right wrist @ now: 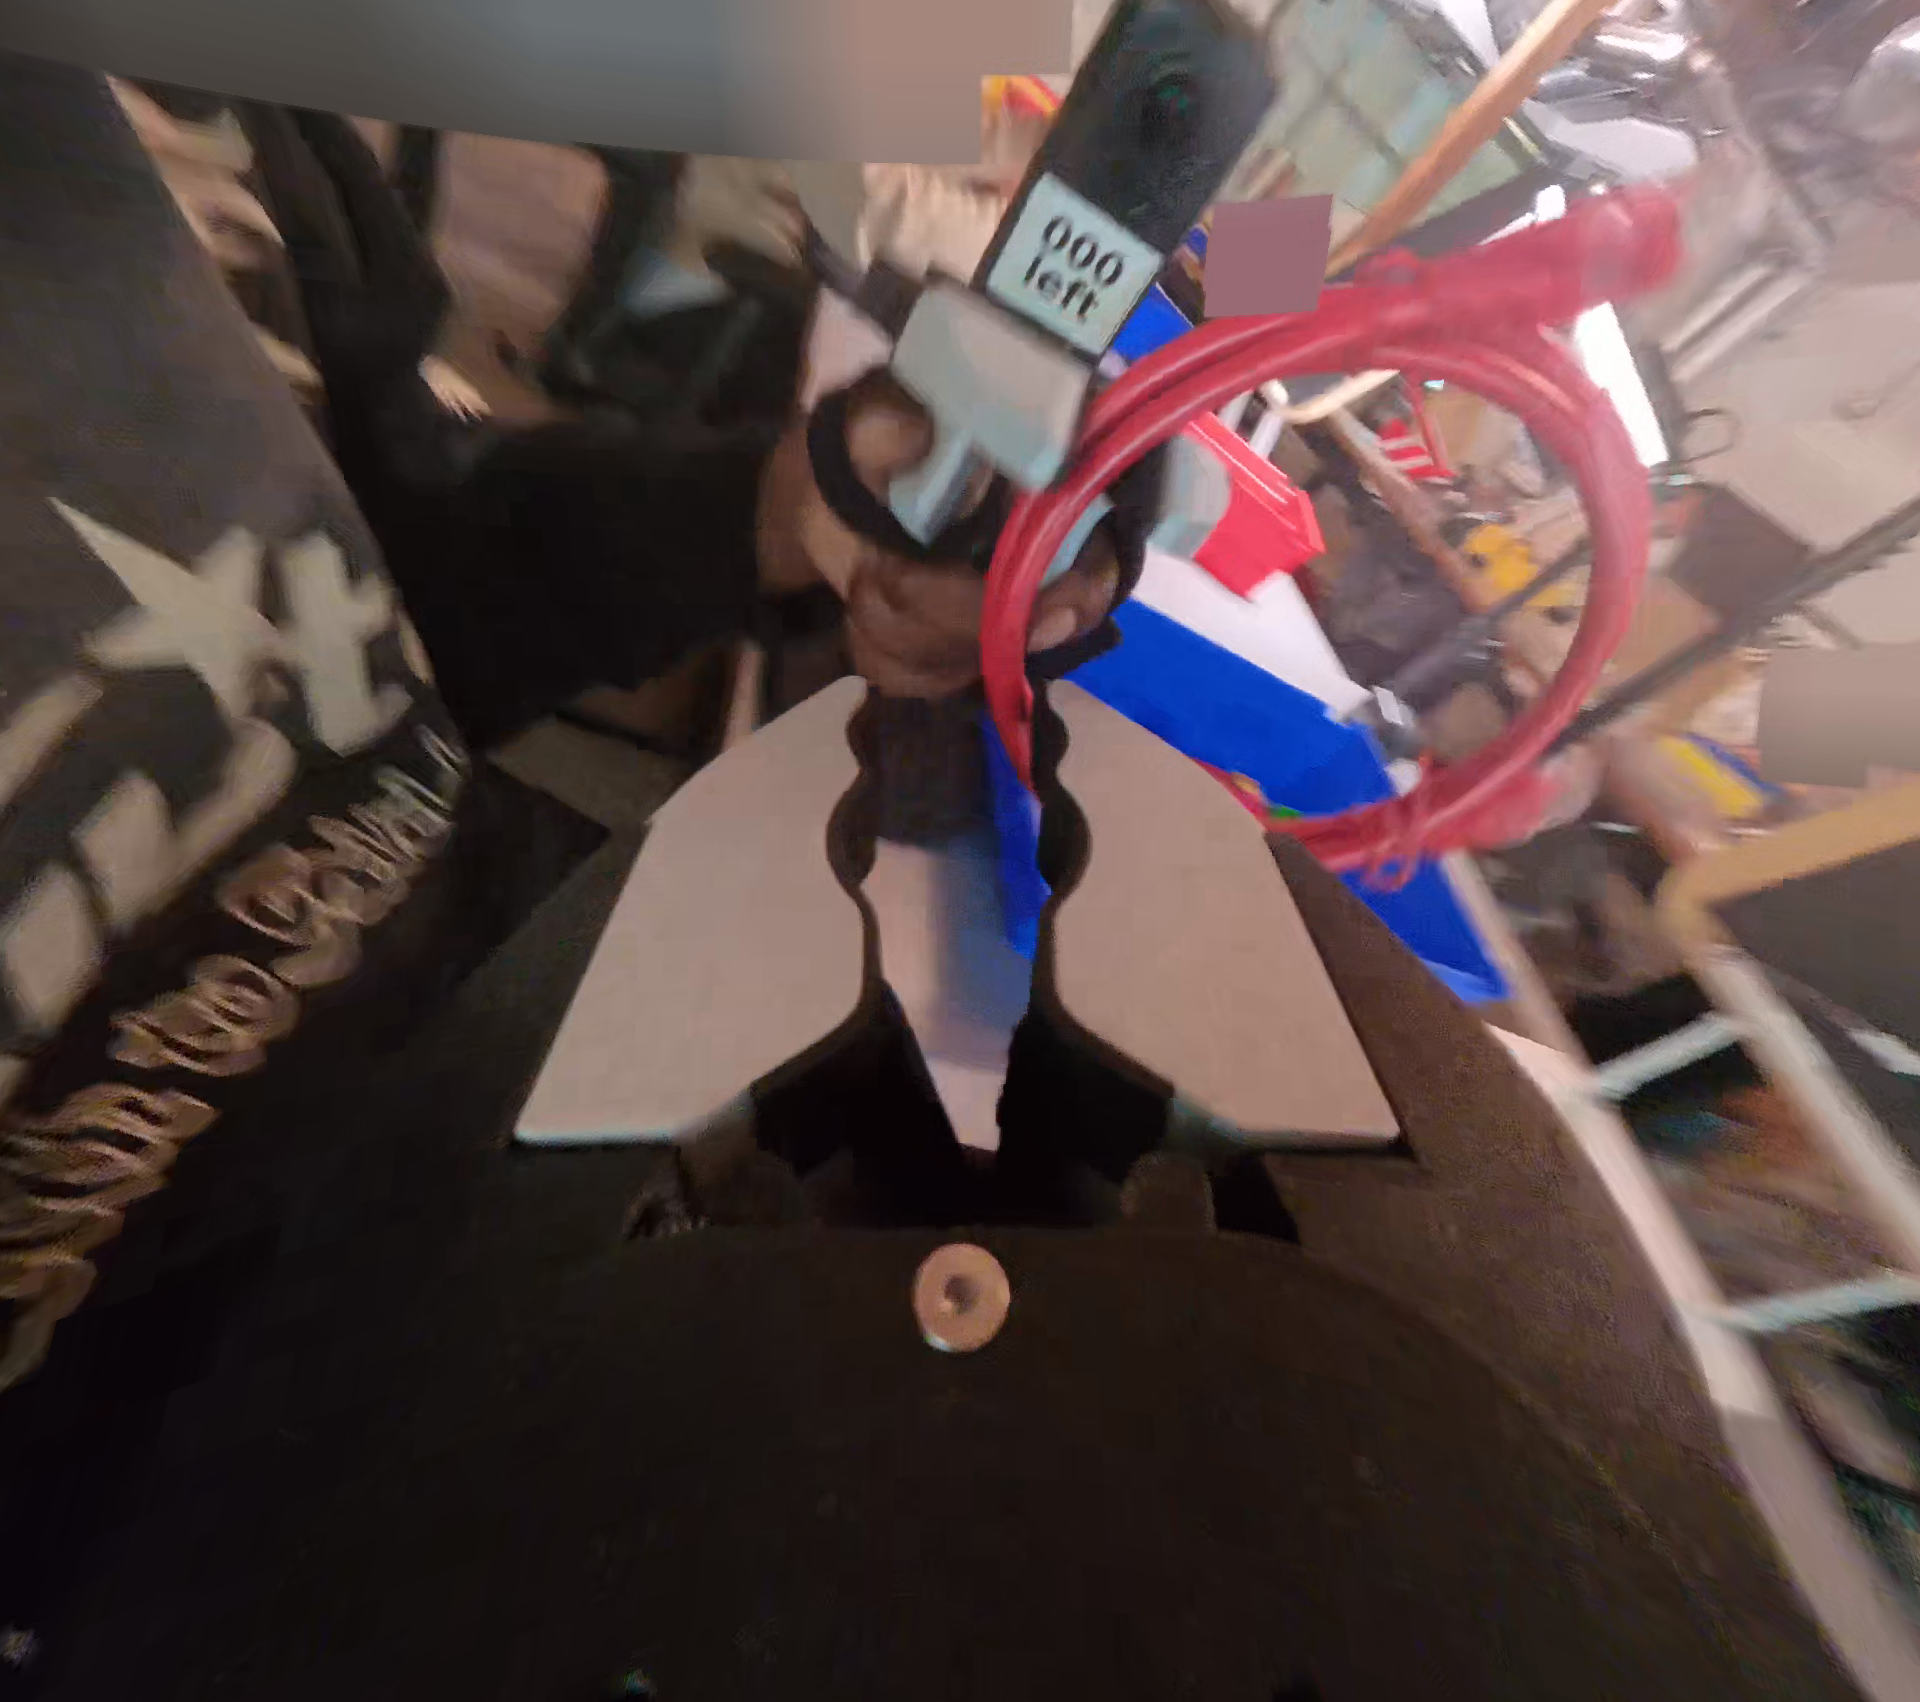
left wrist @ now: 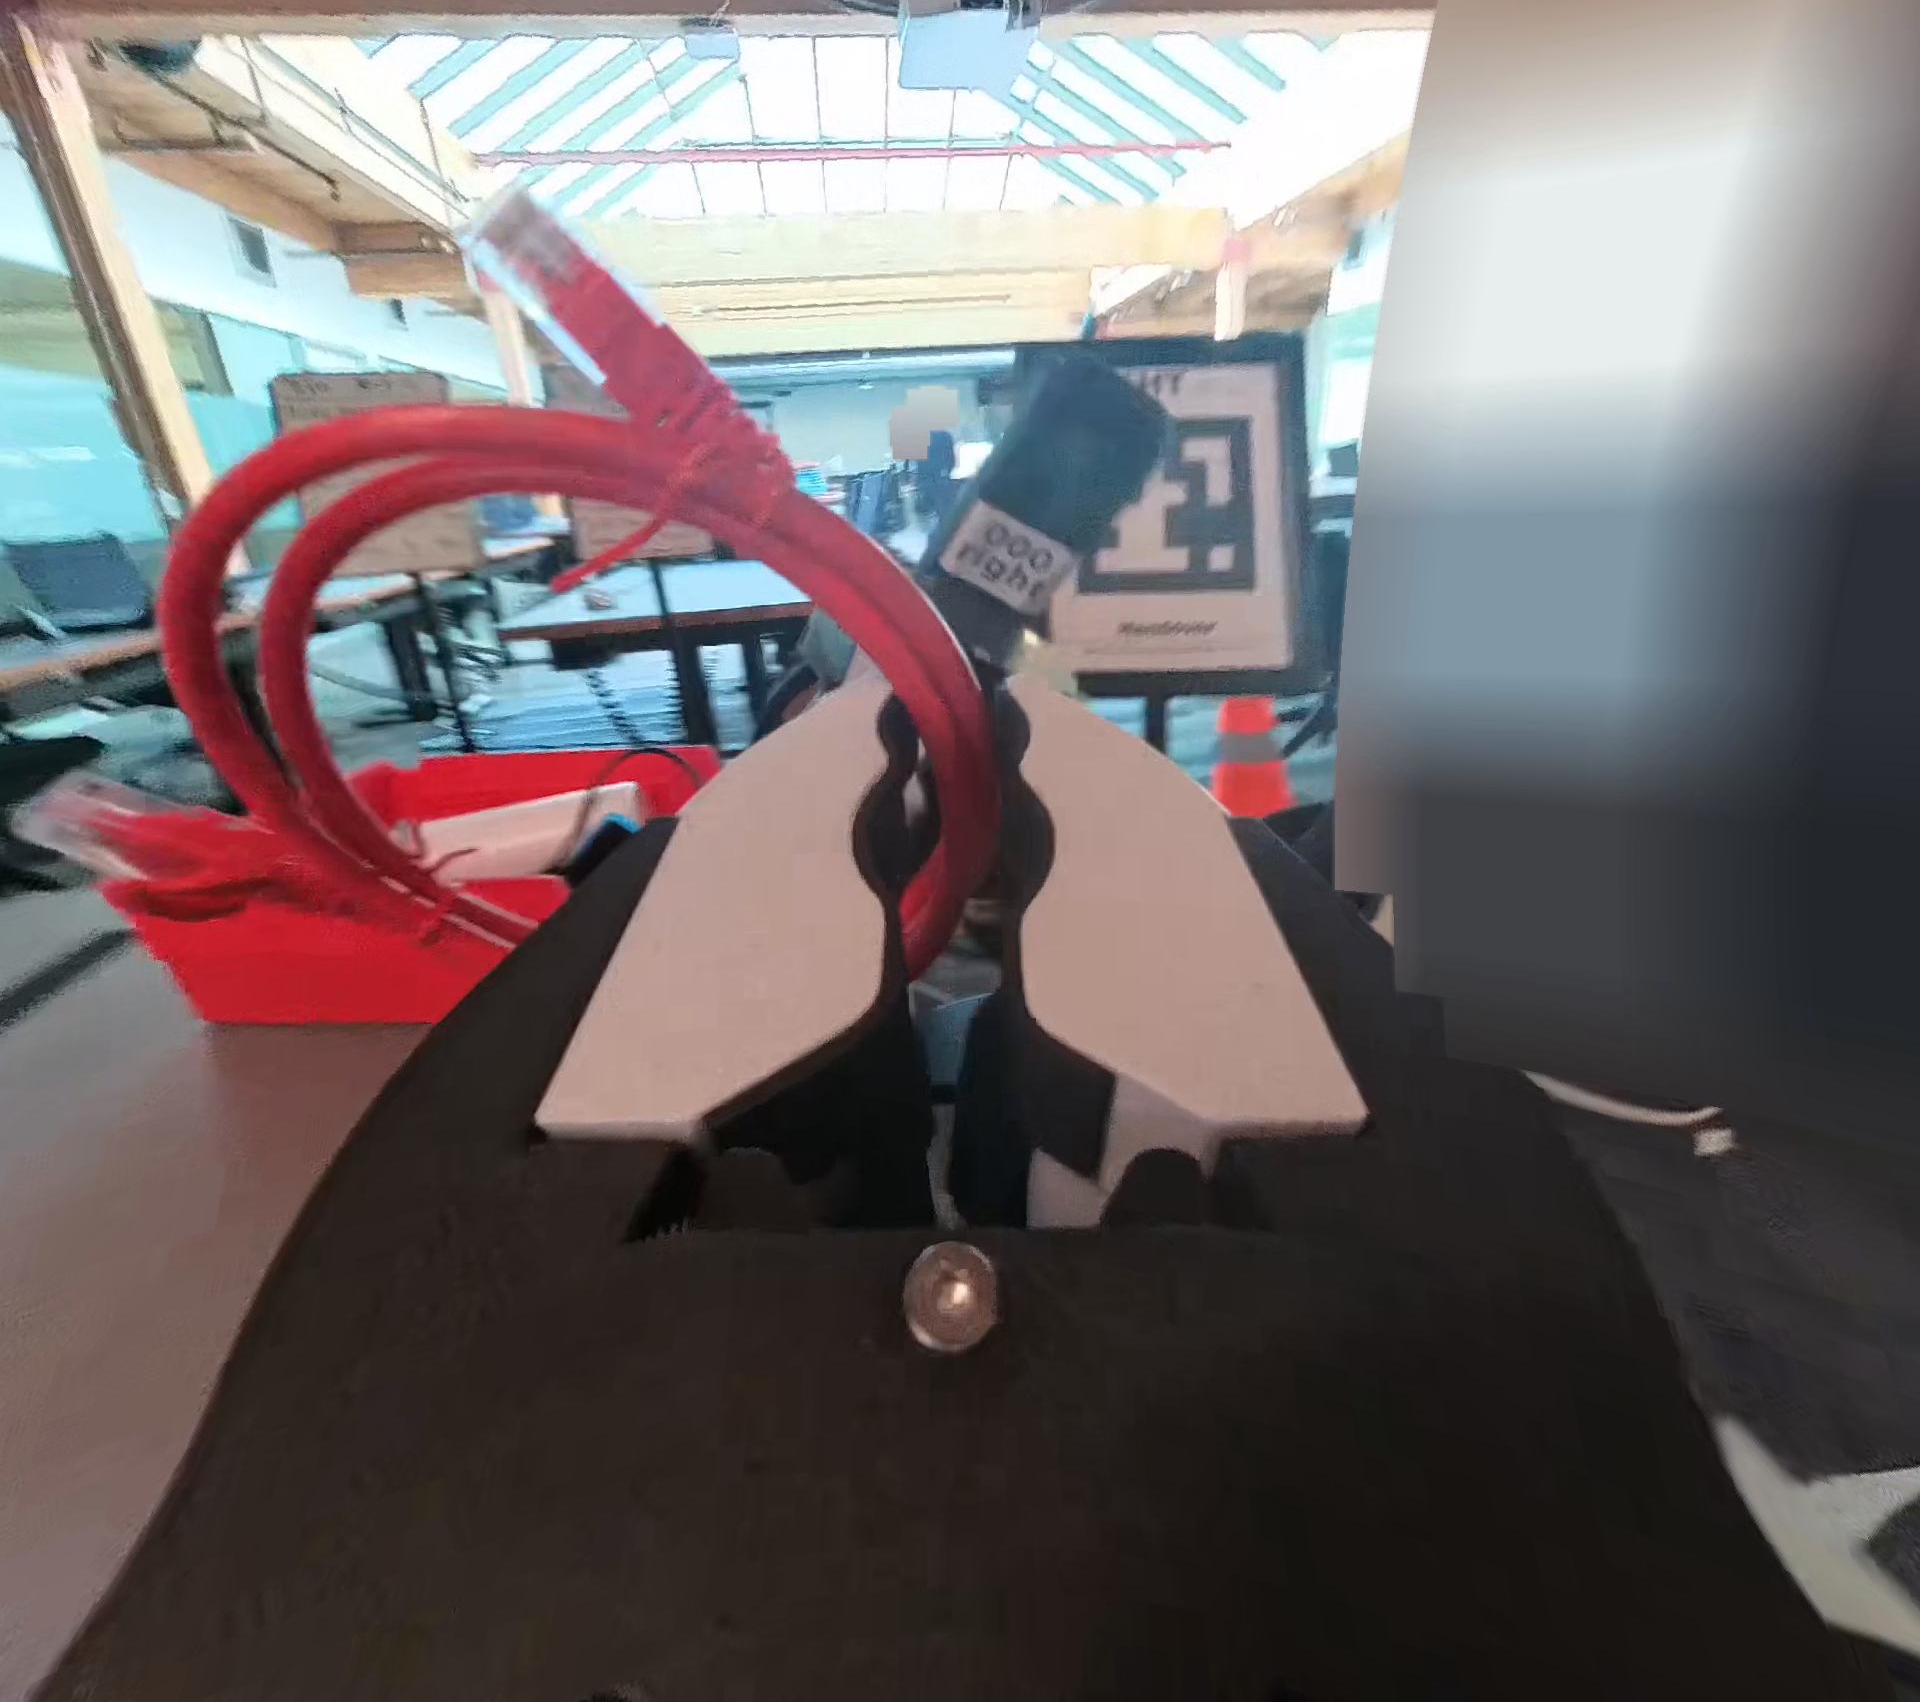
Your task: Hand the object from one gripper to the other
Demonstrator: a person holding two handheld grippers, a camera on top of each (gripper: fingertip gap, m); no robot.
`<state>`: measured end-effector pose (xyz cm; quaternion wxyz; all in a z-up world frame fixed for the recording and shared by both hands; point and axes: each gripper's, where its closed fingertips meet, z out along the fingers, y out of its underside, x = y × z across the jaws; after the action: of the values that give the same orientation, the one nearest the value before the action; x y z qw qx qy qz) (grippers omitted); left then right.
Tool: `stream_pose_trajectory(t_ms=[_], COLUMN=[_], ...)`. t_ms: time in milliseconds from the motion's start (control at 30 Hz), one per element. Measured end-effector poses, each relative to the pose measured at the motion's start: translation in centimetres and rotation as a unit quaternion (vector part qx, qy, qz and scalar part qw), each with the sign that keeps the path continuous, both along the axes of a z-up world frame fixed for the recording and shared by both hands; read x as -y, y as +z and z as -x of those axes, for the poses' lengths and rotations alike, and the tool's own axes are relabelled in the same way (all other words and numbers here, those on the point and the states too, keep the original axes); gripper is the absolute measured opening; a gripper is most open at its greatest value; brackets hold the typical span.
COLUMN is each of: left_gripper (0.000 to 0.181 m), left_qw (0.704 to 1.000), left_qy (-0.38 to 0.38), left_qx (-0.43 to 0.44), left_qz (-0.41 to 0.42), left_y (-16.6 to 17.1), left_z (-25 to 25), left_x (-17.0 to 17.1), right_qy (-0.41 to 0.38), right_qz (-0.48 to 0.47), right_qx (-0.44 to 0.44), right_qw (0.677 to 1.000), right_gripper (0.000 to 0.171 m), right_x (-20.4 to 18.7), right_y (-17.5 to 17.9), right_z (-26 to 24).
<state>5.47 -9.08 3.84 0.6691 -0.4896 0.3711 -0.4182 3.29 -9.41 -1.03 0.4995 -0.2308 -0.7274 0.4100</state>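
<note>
A red network cable (left wrist: 192, 613), coiled and tied into a loop with clear plugs at its ends, hangs in the air. My left gripper (left wrist: 945, 696) is shut on it, with the two strands pinched between the wavy pads. In the right wrist view the cable (right wrist: 1351, 322) loops out to the right of the left gripper (right wrist: 1091, 457). My right gripper (right wrist: 951, 696) is open. Its tips straddle the loop's lower left part, with the cable against the right finger (right wrist: 1143, 925). The right gripper's body (left wrist: 1039, 509) shows just behind the cable.
A red bin (left wrist: 312, 956) stands on the brown table (left wrist: 156, 1185) below the cable. A marker board (left wrist: 1195, 509) and an orange cone (left wrist: 1252, 759) stand behind. A person's hand (right wrist: 904, 613) and dark clothing (right wrist: 208, 613) are on the left, and a blue bin (right wrist: 1247, 717) lies below.
</note>
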Motion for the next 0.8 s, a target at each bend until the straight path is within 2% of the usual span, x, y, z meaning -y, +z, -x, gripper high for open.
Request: stream_pose_trajectory(t_ms=[100, 133, 200, 233, 367, 467, 533, 600, 667, 733, 800], left_gripper=[0.01, 0.01, 0.009, 0.009, 0.009, 0.011, 0.03, 0.041, 0.043, 0.046, 0.038], left_qw=[0.992, 0.987, 0.973, 0.963, 0.931, 0.935, 0.957, 0.983, 0.997, 0.999, 0.997], left_qy=[0.061, 0.084, 0.098, 0.107, 0.157, 0.153, 0.118, 0.048, -0.007, -0.021, -0.039], left_qx=[-0.079, -0.099, -0.159, -0.193, -0.281, -0.274, -0.227, -0.155, -0.071, 0.007, 0.051], left_qz=[-0.071, -0.098, -0.136, -0.152, -0.173, -0.167, -0.139, -0.085, -0.016, 0.034, 0.049], left_y=[-1.2, -1.4, -2.6, -3.3, -5.5, -5.7, -4.9, -3.7, -2.0, -0.3, 0.8], left_z=[-0.5, -0.6, -1.1, -1.4, -1.8, -2.0, -1.7, -1.1, -0.1, 0.7, 1.0], left_x=[-0.6, -0.8, -0.8, -1.0, -2.4, -2.6, -1.9, -0.6, 0.1, -0.2, 0.1], right_qy=[0.079, 0.086, 0.074, 0.089, 0.108, 0.088, 0.063, 0.023, 0.007, -0.015, -0.047], right_qz=[0.159, 0.197, 0.248, 0.258, 0.282, 0.217, 0.147, 0.064, -0.027, -0.118, -0.181], right_qx=[0.009, 0.018, 0.012, 0.005, -0.014, -0.027, -0.031, -0.046, -0.057, -0.048, -0.027], right_qw=[0.984, 0.976, 0.966, 0.962, 0.953, 0.972, 0.987, 0.997, 0.998, 0.992, 0.982], right_gripper=[0.041, 0.041, 0.058, 0.059, 0.04, 0.025, 0.02, 0.02, 0.02, 0.02, 0.02], right_x=[0.7, 0.5, -0.2, 0.1, 0.8, 1.0, 0.8, 0.2, 0.2, 0.1, -0.5], right_y=[2.1, 2.4, 3.1, 3.4, 4.5, 3.9, 3.0, 2.3, 1.5, 0.2, -1.1], right_z=[-1.3, -1.3, -0.8, -0.9, -1.4, -1.2, -1.0, -0.7, -0.7, -0.4, 0.1])
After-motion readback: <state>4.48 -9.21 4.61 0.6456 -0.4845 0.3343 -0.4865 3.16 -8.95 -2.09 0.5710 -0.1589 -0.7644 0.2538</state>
